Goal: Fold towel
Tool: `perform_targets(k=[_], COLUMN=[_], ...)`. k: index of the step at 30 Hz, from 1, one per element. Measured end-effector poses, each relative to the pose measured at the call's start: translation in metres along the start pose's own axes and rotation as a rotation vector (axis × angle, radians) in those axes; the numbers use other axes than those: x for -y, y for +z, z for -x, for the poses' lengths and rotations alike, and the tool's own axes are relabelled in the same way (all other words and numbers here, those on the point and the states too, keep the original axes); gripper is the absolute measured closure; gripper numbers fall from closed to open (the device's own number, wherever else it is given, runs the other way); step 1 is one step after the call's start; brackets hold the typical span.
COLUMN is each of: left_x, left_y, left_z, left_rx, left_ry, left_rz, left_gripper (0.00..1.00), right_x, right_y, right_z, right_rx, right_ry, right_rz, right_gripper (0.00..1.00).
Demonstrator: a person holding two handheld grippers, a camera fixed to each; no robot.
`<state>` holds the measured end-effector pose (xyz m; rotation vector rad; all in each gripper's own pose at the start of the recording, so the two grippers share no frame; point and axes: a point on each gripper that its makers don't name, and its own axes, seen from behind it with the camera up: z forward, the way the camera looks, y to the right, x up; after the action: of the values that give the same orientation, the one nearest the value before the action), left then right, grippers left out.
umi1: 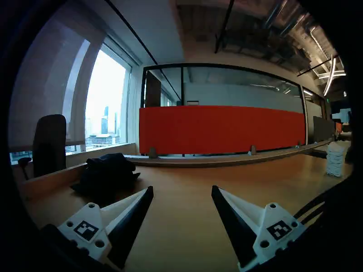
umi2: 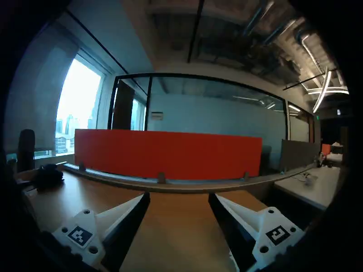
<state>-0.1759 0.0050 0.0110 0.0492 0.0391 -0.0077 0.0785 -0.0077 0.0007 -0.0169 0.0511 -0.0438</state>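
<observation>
Towel (umi1: 106, 174): I take it to be the dark crumpled heap, though I cannot tell the cloth for sure. It lies on the wooden table (umi1: 190, 226), ahead and to the left of my left gripper (umi1: 181, 188) and well apart from it. It sits close to the table's far edge, near a dark chair (umi1: 49, 143) that stands in front of the window (umi1: 106, 113).

My left gripper hangs just above the table. Its fingers (umi1: 131, 213) are spread wide with nothing between them, only bare wood showing in the gap. Each finger carries a square black-and-white tag (umi1: 86, 229). Beyond the tips, a red screen (umi1: 218, 129) runs along the back of the table, with a glass wall above it. Far off at the right edge of the table stands a white stack (umi1: 336, 158); I cannot tell what it is made of.

In the right gripper view, my right gripper (umi2: 179, 195) is also above the table, its fingers (umi2: 245, 222) wide apart and holding nothing. The red screen is straight ahead of it. What looks like the towel (umi2: 47, 175) shows small and far to the left on the table, well away from these fingers. To the right, past the end of the screen, is a separate white desk (umi2: 317, 186) with some small things on it that I cannot make out.
</observation>
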Motion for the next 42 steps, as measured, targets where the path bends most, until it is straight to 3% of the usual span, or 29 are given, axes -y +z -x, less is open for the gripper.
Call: perform_targets(k=[9,26,42], left_x=[0.0,-0.001,-0.001], left_y=[0.0,0.0,0.0], left_z=[0.001,0.001,0.002], left_rx=[0.0,0.0,-0.001], left_ry=[0.0,0.0,0.0], left_rz=[0.0,0.0,0.0], left_gripper=[0.05,0.05,0.05], right_x=[0.0,-0.012,-0.007], right_y=[-0.003,-0.001,0.0], right_z=[0.034,0.096,0.114], right_rx=[-0.014,0.012,0.025], right_ry=[0.033,0.076,0.061], right_rz=[-0.026,-0.006,-0.014], right_gripper=[0.0,0.0,0.0])
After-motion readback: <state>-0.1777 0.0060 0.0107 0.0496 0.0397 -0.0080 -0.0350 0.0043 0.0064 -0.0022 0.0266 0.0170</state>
